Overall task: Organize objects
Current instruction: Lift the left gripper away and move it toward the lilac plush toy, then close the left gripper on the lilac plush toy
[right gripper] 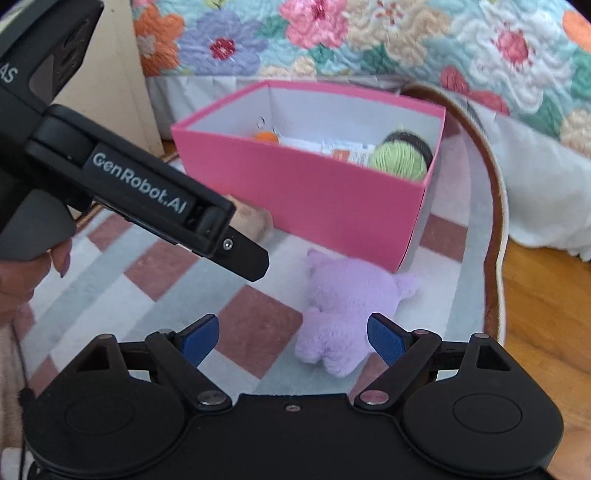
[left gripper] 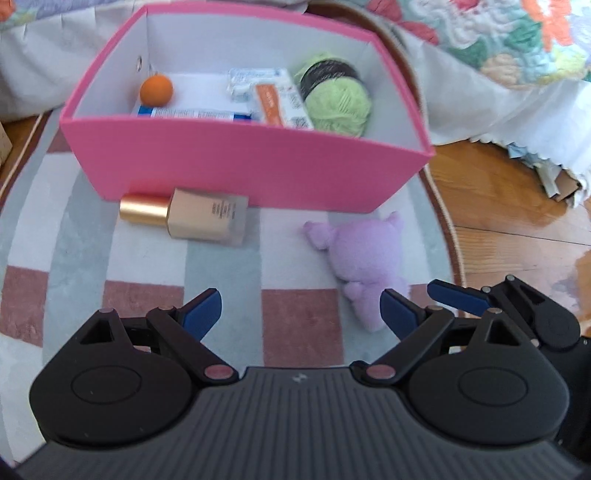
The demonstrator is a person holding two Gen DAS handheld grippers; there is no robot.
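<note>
from the left wrist camera, the left gripper has its jaws spread wide with nothing between the blue pads, only checked rug below them. a pink box sits on the rug ahead, open at the top. inside it lie an orange ball at the left, flat white packets in the middle and a green ball of yarn at the right. just in front of the box's near wall a beige bottle with a gold cap lies on its side. to the right of the bottle a purple plush toy lies on the rug, close to the right pad of this gripper. the right gripper shows at the right edge, one blue pad visible beside the plush. wooden floor runs past the rug's edge, with a flowered quilt above.

from the right wrist camera, the right gripper is also wide apart and holds nothing; the plush toy lies on the rug between and just beyond its pads, not touched by either. the left gripper's black body crosses the upper left, held by a hand. the pink box stands behind the plush, the yarn visible inside.
</note>
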